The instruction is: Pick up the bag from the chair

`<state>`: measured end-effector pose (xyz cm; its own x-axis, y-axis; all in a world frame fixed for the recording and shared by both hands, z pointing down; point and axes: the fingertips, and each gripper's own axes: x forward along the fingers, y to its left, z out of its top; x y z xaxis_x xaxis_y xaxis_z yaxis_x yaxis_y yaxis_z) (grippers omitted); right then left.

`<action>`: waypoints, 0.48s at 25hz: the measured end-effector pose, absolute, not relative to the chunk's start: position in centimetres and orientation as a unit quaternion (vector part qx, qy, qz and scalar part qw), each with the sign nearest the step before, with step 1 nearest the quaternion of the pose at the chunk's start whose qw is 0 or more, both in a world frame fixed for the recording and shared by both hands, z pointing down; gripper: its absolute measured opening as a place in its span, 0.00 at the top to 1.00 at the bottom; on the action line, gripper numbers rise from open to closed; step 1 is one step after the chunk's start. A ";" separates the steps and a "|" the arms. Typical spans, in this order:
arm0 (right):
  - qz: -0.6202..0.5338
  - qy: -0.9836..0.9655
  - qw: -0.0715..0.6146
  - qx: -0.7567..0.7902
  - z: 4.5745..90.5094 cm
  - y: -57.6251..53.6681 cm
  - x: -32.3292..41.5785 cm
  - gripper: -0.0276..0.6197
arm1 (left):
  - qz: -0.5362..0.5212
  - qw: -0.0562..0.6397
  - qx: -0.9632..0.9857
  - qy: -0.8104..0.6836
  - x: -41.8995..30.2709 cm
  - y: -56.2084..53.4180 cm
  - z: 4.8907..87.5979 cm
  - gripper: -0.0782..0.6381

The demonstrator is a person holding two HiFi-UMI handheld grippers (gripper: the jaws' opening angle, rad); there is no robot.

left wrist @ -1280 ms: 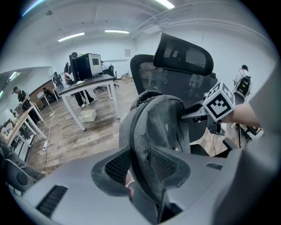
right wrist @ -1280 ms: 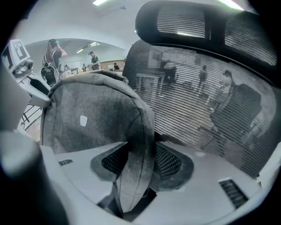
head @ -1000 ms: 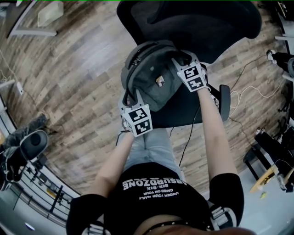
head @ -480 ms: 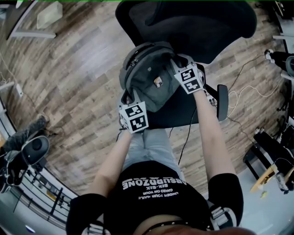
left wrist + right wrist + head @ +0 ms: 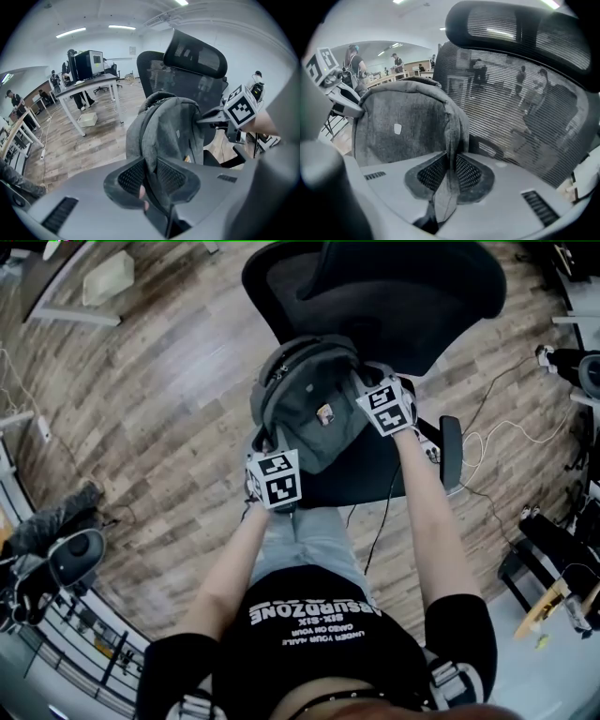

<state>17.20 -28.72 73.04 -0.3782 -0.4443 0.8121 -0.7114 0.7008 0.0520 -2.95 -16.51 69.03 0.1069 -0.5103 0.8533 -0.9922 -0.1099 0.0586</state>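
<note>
The grey bag (image 5: 314, 404) sits on the seat of the black chair (image 5: 403, 287), in front of its mesh backrest. The left hand-held gripper (image 5: 149, 174) has just been closing and now clenches a fold of the bag's fabric. So has the right hand-held gripper (image 5: 450, 169), which pinches the bag's edge on the other side, nearer the backrest.

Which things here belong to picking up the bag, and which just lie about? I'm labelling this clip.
In the job: bag, chair it sits on, left gripper, right gripper; both jaws have just been closing and now pinch bag fabric.
Lying about: white table, box on the floor, cables.
</note>
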 end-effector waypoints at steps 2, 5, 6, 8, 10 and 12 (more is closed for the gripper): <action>0.158 -0.813 0.432 0.357 72.7 -28.4 17.5 0.86 | 0.349 0.346 0.664 -0.564 -2.8 -16.5 68.9 0.77; 0.164 -0.807 0.433 0.366 72.1 -27.6 18.3 0.86 | 0.353 0.342 0.673 -0.553 -2.3 -16.3 68.6 0.77; 0.165 -0.805 0.434 0.368 72.0 -27.3 18.5 0.86 | 0.354 0.341 0.676 -0.549 -2.2 -16.1 68.5 0.77; 0.166 -0.802 0.436 0.373 71.7 -26.8 19.2 0.86 | 0.355 0.339 0.682 -0.542 -1.9 -16.0 68.3 0.77; 0.170 -0.799 0.435 0.379 71.4 -26.2 19.8 0.86 | 0.357 0.336 0.687 -0.537 -1.5 -15.8 67.8 0.77; 0.173 -0.796 0.433 0.386 71.0 -25.6 20.5 0.86 | 0.358 0.334 0.690 -0.533 -1.0 -15.5 67.5 0.77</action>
<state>20.46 -25.59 70.98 -0.3272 -0.4641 0.8231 -0.7645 0.6420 0.0581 -1.01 -15.50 67.54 0.1748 -0.4970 0.8500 -0.9749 -0.2085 0.0786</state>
